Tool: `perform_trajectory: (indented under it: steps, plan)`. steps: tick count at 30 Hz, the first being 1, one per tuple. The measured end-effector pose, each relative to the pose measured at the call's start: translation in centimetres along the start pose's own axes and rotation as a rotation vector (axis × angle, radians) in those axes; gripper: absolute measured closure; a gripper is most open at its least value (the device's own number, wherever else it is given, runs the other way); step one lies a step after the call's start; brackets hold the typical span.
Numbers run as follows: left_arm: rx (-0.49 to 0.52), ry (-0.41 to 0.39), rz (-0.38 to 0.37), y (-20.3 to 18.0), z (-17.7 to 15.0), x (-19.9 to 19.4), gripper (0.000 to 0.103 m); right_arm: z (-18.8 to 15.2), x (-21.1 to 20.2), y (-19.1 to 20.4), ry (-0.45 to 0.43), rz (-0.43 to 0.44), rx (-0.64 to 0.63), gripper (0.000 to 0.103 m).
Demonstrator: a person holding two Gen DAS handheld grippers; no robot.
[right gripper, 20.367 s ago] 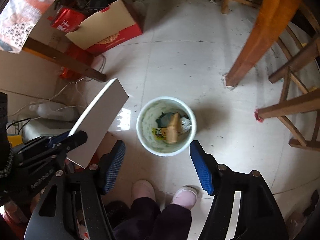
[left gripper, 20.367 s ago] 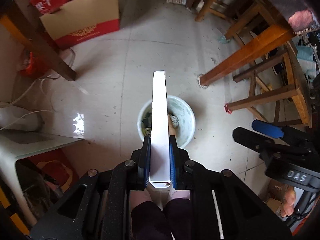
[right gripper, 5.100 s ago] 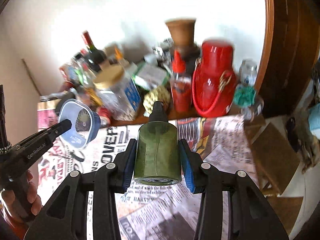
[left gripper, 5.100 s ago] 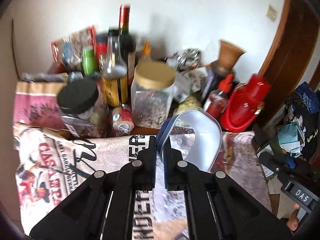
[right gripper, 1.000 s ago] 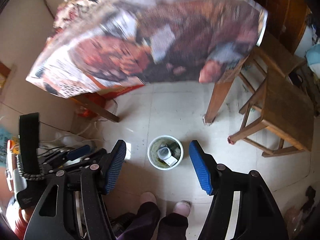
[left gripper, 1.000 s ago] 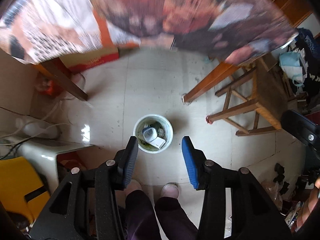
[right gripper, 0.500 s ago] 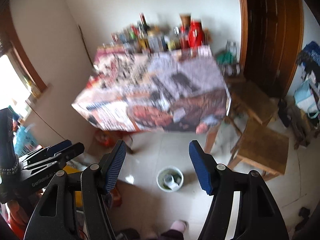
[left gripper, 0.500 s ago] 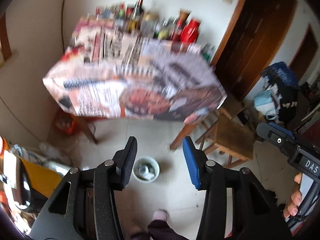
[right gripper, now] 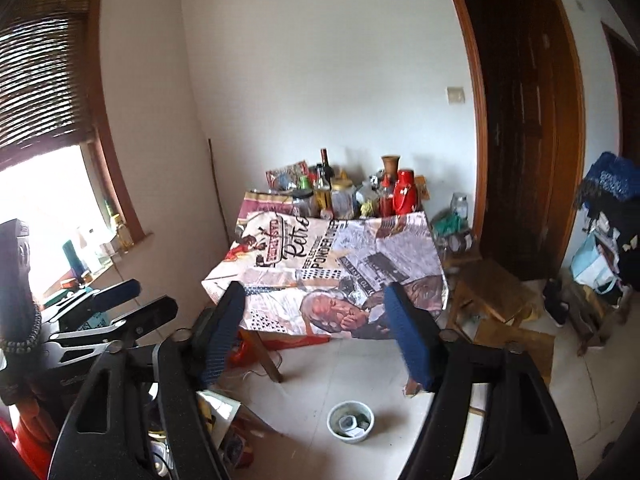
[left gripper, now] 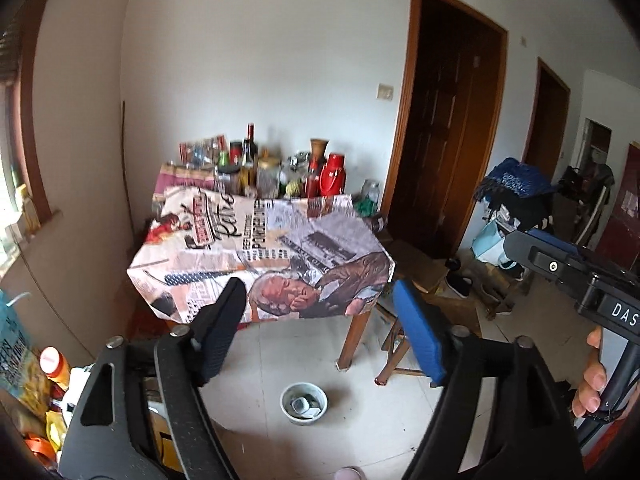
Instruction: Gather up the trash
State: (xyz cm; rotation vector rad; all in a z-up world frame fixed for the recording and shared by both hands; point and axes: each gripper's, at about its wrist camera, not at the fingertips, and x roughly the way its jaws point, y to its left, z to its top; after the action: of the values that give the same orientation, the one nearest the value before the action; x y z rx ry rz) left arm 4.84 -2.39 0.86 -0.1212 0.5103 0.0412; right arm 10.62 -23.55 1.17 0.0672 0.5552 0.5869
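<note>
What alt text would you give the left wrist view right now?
The left gripper is open and empty, raised above a tiled floor where a white bin holds trash. Beyond stands a table draped in newspaper-print cloth, with bottles and jars along its far edge; the right gripper shows at right.

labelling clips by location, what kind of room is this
Probably a lived-in household room, dining or storage: a newspaper-print covered table crowded with bottles and jars, wooden stool, and a trash bin on tiled floor.

A lived-in home room: newspaper-print cloth-covered table [left gripper: 260, 256] crowded with glass bottles and jars [left gripper: 256, 168], dark wooden doors [left gripper: 444, 136], tiled floor [left gripper: 280, 356].
</note>
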Motion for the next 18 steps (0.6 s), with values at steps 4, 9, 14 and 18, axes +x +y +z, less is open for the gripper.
perform_trajectory:
  steps: [4, 9, 14, 18]
  plan:
    - [0.008, -0.032, -0.006, -0.1, -1.0, -3.3, 0.009, -0.7, -2.3, 0.7, -0.046, -0.029, 0.000, 0.002]
    - [0.004, -0.055, -0.015, 0.1, -1.8, -5.1, 0.006, -1.1, -3.8, 1.1, -0.067, -0.032, 0.021, 0.001]
    - [0.010, -0.074, -0.027, 0.1, -1.9, -6.3, 0.006, -1.5, -5.0, 1.8, -0.072, -0.043, 0.012, 0.001]
    - [0.012, -0.078, -0.030, 0.2, -1.9, -6.5, 0.006, -2.0, -5.3, 2.2, -0.068, -0.049, -0.002, 0.001]
